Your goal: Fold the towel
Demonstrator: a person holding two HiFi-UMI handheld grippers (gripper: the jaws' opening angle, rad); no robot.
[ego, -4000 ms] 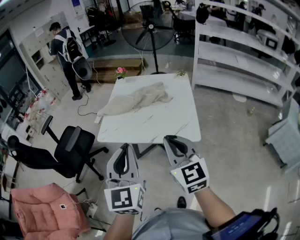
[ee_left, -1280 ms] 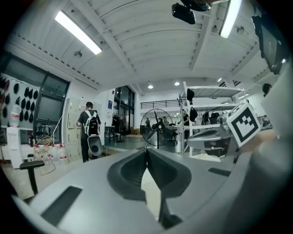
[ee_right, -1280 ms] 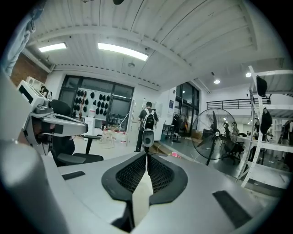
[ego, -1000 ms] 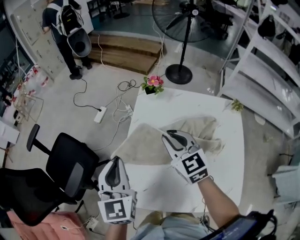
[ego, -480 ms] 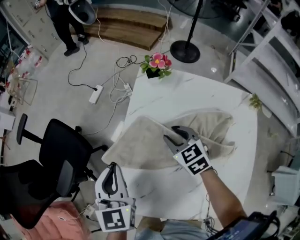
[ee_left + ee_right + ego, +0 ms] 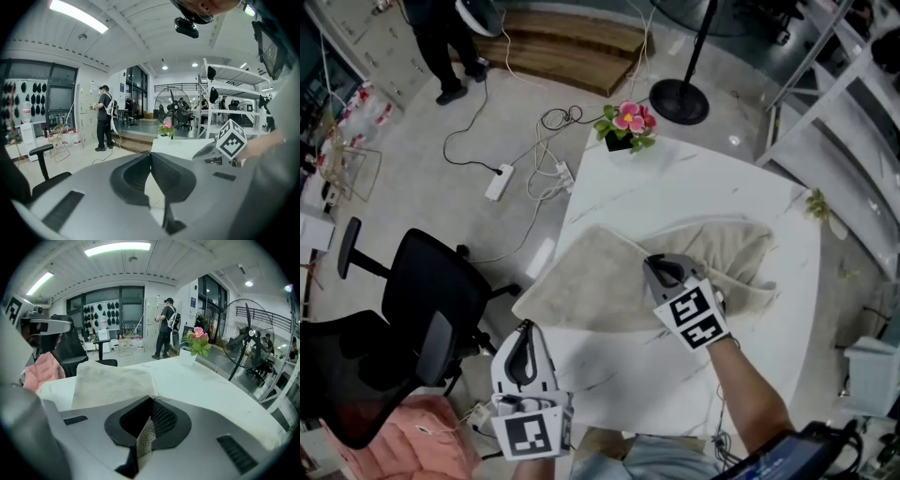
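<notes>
Fingers of the right gripper [image 6: 151,401] have just been closing and now pinch a fold of the towel [image 6: 586,281], a strip of its looped cloth showing between the pads. That towel is pale beige terry, lying across the middle of the white marbled worktop [image 6: 675,202]. Its left half is spread fairly flat, with one corner reaching over the worktop's left edge, while its right half is bunched into soft ridges. From the right gripper view, the towel [image 6: 110,380] stretches away as a flat sheet towards the far edge. The right gripper [image 6: 661,267] tips down onto the cloth near its middle, marker cube facing up, and the forearm comes in from the near right corner. The left gripper [image 6: 523,330] hangs off the near left side of the worktop, beside a black office chair [image 6: 422,319]. In its own view the left gripper [image 6: 151,154] has its fingers pressed together with nothing between them, pointing only slightly downward.
</notes>
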